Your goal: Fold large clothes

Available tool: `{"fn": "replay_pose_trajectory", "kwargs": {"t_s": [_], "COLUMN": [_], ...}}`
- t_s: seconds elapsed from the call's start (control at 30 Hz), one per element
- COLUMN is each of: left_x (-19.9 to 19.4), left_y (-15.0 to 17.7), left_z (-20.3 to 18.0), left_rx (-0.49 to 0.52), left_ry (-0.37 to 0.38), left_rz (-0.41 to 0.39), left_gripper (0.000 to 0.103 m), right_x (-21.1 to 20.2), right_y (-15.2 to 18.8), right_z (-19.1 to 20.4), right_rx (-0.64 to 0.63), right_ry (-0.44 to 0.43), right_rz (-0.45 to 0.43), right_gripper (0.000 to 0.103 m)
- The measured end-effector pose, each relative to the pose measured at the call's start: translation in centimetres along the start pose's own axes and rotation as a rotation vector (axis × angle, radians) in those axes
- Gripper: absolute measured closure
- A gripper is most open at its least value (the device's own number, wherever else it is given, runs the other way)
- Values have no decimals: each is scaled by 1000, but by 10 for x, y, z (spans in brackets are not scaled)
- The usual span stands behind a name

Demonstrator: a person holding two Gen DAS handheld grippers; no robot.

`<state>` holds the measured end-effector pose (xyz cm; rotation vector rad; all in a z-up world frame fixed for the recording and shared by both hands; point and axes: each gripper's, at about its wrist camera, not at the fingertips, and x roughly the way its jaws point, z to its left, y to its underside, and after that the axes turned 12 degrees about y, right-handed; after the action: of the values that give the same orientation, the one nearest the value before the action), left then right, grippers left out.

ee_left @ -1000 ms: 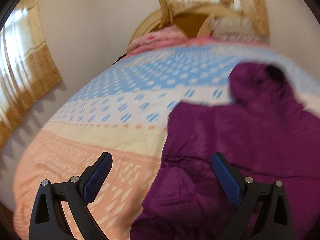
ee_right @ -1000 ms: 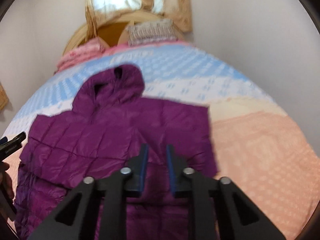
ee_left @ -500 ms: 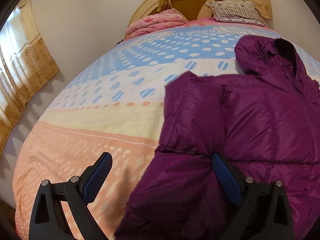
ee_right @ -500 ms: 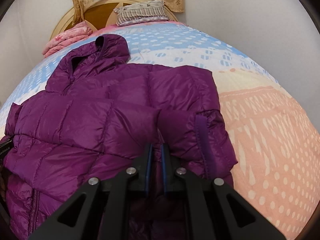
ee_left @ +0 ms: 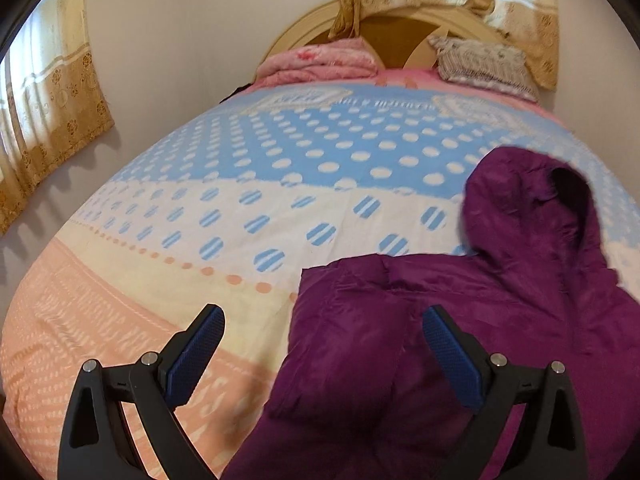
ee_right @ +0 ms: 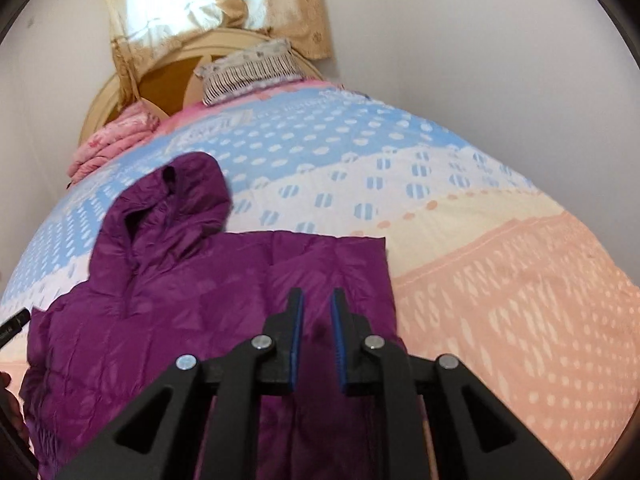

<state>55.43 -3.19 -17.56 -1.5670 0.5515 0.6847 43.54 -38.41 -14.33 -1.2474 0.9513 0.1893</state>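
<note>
jacket [ee_right: 208, 312] flat on bed [ee_right: 500, 280]; left gripper [ee_left: 322, 344] wide, right gripper [ee_right: 316, 320] narrow gap.

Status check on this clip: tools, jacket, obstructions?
Left tool open, empty. Right tool nearly shut, grip unclear. Purple hooded jacket flat on bedspread. Nothing obstructing.

Dotted bedspread [ee_left: 280, 184], striped pillow [ee_right: 248, 72], curtains [ee_left: 52, 92]
</note>
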Motion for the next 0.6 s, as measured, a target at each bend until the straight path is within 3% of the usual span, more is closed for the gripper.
{"fn": "replay_pose_trajectory", "kwargs": {"t_s": [0.2,0.6], "left_x": [35,46], "left_y": [22,24], "left_z": [-2,11], "left_rx": [14,-73], "left_ry": [5,101], "left_rz": [68,113], "left_gripper": [3,3], "right_x": [39,45], "right_y": [11,17], "right_z": [-5,0], "right_rx": [-8,-40], "right_ry": [-10,14], "right_rz": [83,71], "right_gripper": [86,86]}}
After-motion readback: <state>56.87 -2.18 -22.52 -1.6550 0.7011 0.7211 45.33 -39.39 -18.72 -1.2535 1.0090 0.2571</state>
